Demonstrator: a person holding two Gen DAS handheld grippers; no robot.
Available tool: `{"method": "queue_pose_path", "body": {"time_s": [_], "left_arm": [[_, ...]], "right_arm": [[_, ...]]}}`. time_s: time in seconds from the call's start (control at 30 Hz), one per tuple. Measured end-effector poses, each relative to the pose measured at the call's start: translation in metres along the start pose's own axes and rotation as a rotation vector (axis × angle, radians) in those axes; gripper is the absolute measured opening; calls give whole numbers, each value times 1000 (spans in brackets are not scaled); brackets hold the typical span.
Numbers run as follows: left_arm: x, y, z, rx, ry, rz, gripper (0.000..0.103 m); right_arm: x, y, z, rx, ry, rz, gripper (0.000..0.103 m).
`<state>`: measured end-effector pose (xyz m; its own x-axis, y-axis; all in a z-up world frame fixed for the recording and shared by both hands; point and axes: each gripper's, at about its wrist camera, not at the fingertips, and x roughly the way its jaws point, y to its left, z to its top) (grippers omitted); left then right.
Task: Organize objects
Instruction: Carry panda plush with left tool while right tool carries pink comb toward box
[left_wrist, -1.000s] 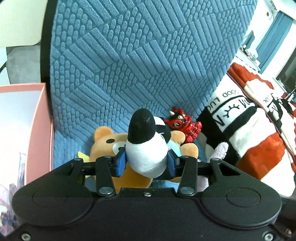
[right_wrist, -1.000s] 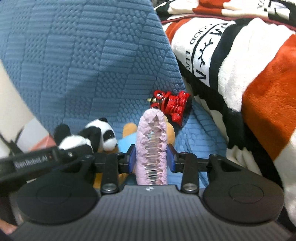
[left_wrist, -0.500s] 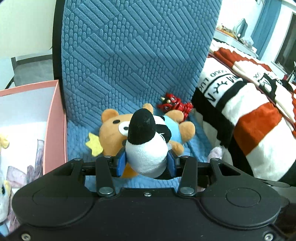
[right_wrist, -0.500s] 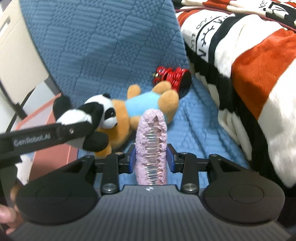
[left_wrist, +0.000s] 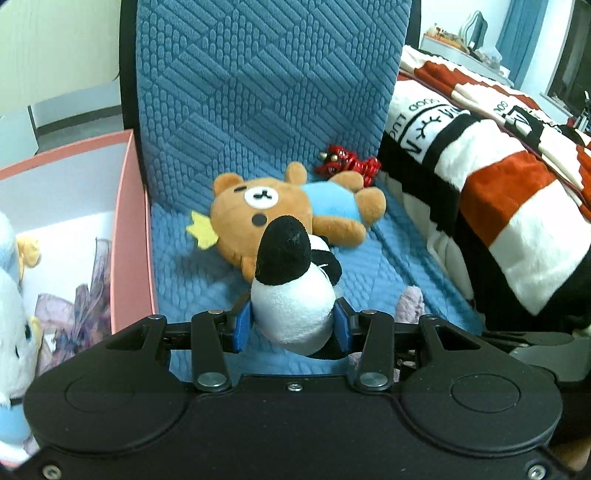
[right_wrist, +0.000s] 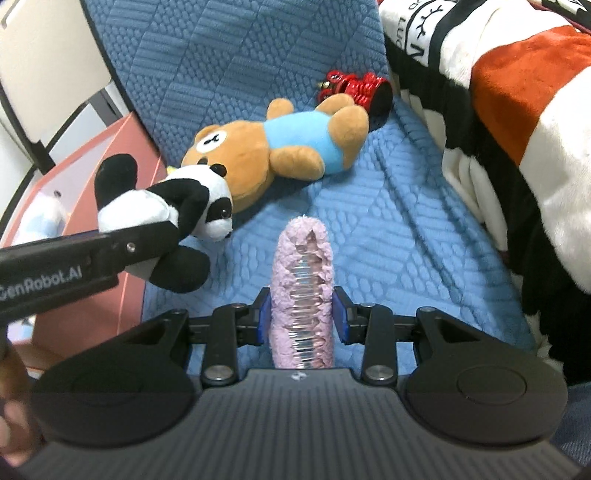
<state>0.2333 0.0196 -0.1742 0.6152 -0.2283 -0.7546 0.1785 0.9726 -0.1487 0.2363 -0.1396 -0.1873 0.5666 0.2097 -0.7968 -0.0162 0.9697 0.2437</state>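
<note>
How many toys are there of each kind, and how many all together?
Panda plush, held in the left gripper: 1
Brown bear plush, lying on the blue cushion: 1
Red toy, behind the bear: 1
Pink fuzzy thing, held in the right gripper: 1
White-and-blue plush, in the pink box: 1
Total: 5

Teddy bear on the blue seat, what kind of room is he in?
Most likely a bedroom at home. The teddy bear lies on a blue quilted chair, right beside a bed with a striped fleece blanket. A pink box with soft toys inside sits on the other side.
</note>
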Motion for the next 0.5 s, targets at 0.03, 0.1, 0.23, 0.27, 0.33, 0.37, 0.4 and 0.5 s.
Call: {"method": "queue_pose_path", "body": {"time_s": [0.03, 0.1, 0.23, 0.27, 0.33, 0.37, 0.4, 0.5], "left_arm": [[-2, 0, -3, 1, 5, -2, 42], [-4, 2, -7, 2, 12, 1, 42], [-9, 4, -14, -2, 29, -6, 42], [-10, 5, -16, -6, 30, -10, 42], [-14, 7, -17, -17, 31, -14, 42], [-16, 8, -18, -23, 31, -17, 42], [-18, 8, -18, -29, 32, -18, 42], [-24, 8, -20, -55, 51, -33, 42]], "right_arm": [[0, 1, -2, -4, 3, -1, 38], [-2, 2, -6, -9, 10, -1, 38], [-4, 2, -12, 9, 31, 4, 38], [-4, 2, -12, 18, 34, 6, 38], [-7, 1, -13, 25, 37, 8, 38], [-8, 1, -13, 28, 37, 9, 38], [-10, 2, -13, 31, 38, 11, 38], [-14, 2, -13, 33, 49, 13, 38]]}}
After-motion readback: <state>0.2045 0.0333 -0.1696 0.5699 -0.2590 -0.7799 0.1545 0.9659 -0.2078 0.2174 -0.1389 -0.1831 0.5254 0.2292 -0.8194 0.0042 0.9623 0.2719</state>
